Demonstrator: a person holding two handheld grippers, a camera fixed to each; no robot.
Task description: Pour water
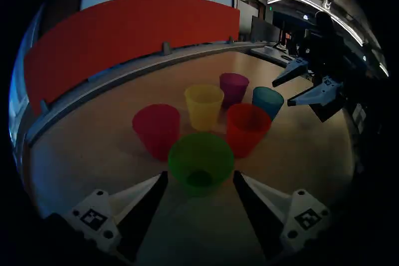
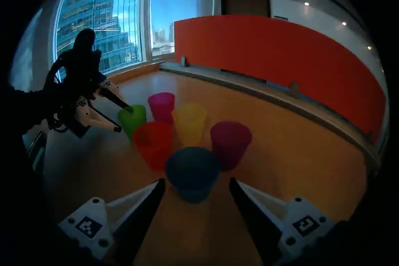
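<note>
Left gripper view: left gripper (image 1: 199,173) gapes at green plastic cup (image 1: 201,161), right gripper (image 2: 196,181) at teal plastic cup (image 2: 192,168), presumably for grasping.

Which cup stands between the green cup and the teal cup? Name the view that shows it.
The orange-red cup stands between the green cup and the teal cup. Both the left gripper view and the right gripper view show this.

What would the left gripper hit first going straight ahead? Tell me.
The green cup, most likely: it stands dead ahead of the open left gripper, centred between the fingertips and apparently just beyond them. The yellow cup stands farther back on the same line.
</note>
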